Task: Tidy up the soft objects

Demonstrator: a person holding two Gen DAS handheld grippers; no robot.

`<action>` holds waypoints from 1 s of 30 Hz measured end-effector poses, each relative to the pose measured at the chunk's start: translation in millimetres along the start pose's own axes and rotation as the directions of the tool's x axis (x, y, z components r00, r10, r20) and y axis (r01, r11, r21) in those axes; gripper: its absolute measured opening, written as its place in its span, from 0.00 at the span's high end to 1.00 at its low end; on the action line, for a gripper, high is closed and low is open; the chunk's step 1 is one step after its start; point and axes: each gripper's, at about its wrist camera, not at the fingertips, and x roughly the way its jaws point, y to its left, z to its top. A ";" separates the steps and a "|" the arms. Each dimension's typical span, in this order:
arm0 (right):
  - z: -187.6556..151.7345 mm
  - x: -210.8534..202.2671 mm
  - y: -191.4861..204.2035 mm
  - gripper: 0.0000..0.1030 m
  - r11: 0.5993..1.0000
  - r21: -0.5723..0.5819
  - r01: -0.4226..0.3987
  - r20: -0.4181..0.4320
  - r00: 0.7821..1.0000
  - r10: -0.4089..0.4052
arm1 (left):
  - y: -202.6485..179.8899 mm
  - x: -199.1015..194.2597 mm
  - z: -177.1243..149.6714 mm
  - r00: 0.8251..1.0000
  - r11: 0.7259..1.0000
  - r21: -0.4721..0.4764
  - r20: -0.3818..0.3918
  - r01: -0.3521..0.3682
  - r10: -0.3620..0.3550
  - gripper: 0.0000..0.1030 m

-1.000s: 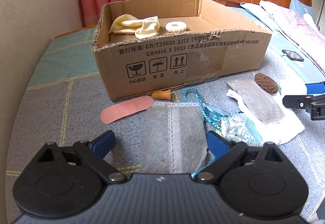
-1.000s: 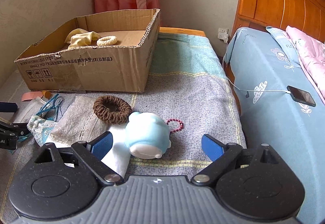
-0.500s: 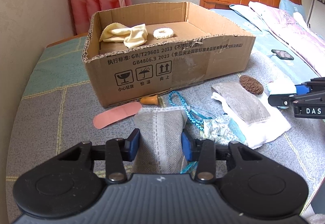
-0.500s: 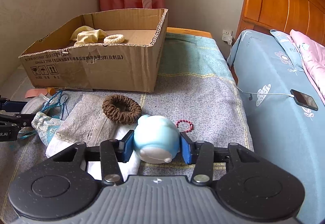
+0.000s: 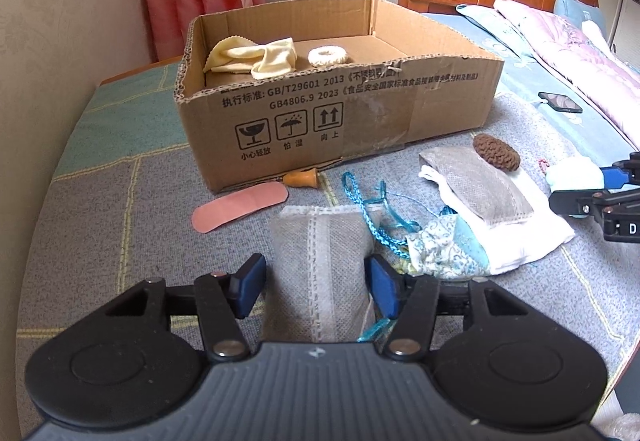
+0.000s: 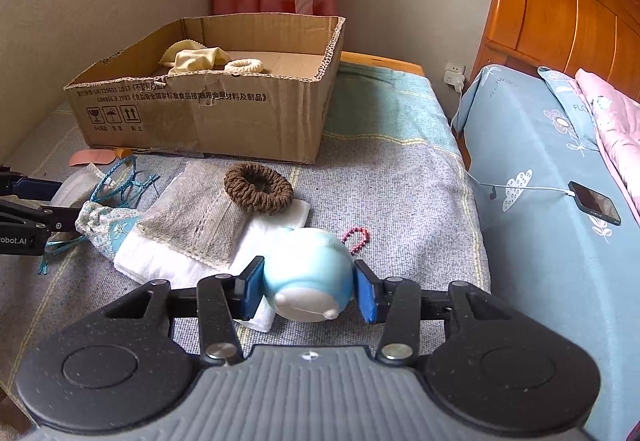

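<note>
2 grey pouches (image 5: 320, 261), 2 scrunchies (image 6: 258, 193).

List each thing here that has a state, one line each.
left gripper: jaws just opened a little, beside the grey pouch; grip unclear
right gripper: just closed, shut on the blue soft toy
cardboard box: open-topped
phone: white cable plugged in, screen dark

Brown cardboard box (image 5: 304, 121) with black print, pale yellow cloth (image 5: 256, 59) and cream scrunchie (image 5: 329, 56) inside. Grey pouch (image 5: 320, 253) with white stitching, pink plaster (image 5: 240, 207), brown scrunchie (image 6: 258, 193), light blue and white toy (image 6: 306, 273), teal cord (image 5: 362, 209).
</note>
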 end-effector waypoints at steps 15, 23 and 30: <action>8.1 -24.3 2.1 0.52 0.999 -0.041 -0.013 0.050 0.999 0.015 | 14.2 -49.5 6.4 1.000 1.000 0.025 0.021 0.004 -0.005 0.70; 4.3 -24.7 3.1 0.53 0.999 -0.041 -0.027 0.047 0.998 0.029 | 23.9 -50.5 0.7 0.998 0.998 0.023 -0.012 -0.058 0.058 0.70; 3.3 -24.2 3.8 0.53 0.999 -0.045 -0.027 0.048 0.998 0.030 | 44.0 -31.3 -13.8 0.994 0.993 -0.066 -0.055 -0.094 0.091 0.58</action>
